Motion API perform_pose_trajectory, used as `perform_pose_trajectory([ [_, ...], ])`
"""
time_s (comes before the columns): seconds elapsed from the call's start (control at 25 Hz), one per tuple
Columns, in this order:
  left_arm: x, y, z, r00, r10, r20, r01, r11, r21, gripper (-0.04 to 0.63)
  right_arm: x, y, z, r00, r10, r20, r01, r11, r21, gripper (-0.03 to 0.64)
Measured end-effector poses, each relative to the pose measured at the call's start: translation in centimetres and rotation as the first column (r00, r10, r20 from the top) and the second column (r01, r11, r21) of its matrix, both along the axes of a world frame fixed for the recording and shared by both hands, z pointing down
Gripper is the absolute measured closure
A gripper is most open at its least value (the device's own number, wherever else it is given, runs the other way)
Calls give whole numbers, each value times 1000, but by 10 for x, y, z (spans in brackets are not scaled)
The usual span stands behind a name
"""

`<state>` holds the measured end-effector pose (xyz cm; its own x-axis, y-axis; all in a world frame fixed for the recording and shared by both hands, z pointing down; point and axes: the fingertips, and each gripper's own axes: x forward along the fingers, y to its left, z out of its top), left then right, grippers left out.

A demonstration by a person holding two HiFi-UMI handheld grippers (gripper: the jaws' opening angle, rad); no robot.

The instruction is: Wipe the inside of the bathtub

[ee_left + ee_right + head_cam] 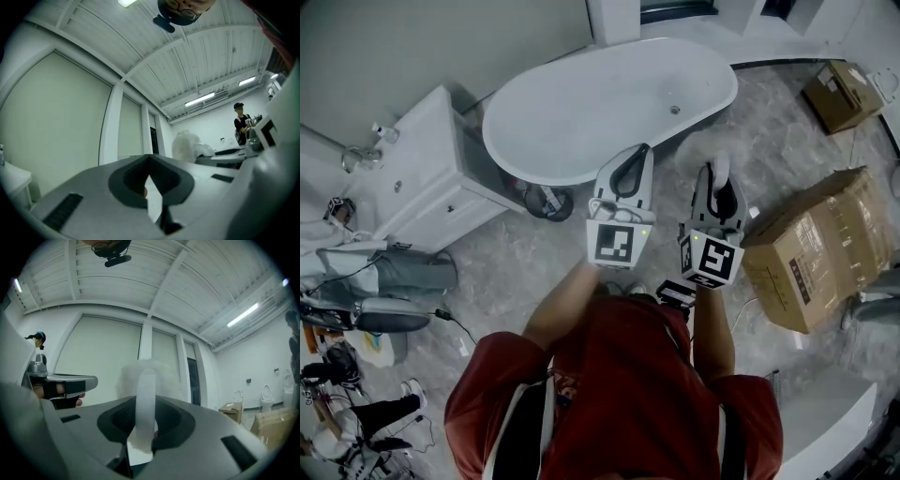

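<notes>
Well, the white bathtub sits on the grey floor ahead of the person, with a large cardboard box to its right. Both tools are held short of the tub's near rim, pointing up toward the ceiling. Of these, the left tool is clenched on nothing. Beside it, the right tool grasps the band of a fluffy white cloth, outside the basin.

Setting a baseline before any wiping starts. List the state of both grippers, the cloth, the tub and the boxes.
left gripper: shut, nothing between its jaws
right gripper: shut on the fluffy white cloth
fluffy white cloth: pinched, held up, off the tub
bathtub: empty, nothing touching it
large cardboard box: closed
small cardboard box: closed
</notes>
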<state>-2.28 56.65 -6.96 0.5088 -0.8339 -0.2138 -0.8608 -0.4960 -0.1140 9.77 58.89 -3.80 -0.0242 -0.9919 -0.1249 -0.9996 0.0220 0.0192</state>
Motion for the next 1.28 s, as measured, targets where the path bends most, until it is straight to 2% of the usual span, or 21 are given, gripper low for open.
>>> perform_pose_trajectory([
  [0.32,19,5,11,1000,-21,14,22,1000,-7,580,24,3,19,1000,-20,22,20,999,-34,522],
  [0.44,21,-4,14,999,-17,29,17,1000,-16,580,24,-5,22,1000,-23,21,24,999,-43,522],
  [0.64,32,-28,23,1000,2,14,-2,1000,-15,580,27,-28,28,1000,-17,5,17,999,-35,523],
  [0.88,49,-90,28,1000,11,-7,-11,1000,-21,580,46,-88,32,1000,-7,8,7,999,-37,523],
  [1.28,38,-229,26,999,-18,-35,16,999,-49,580,34,-233,20,997,-60,-42,59,997,-43,522],
])
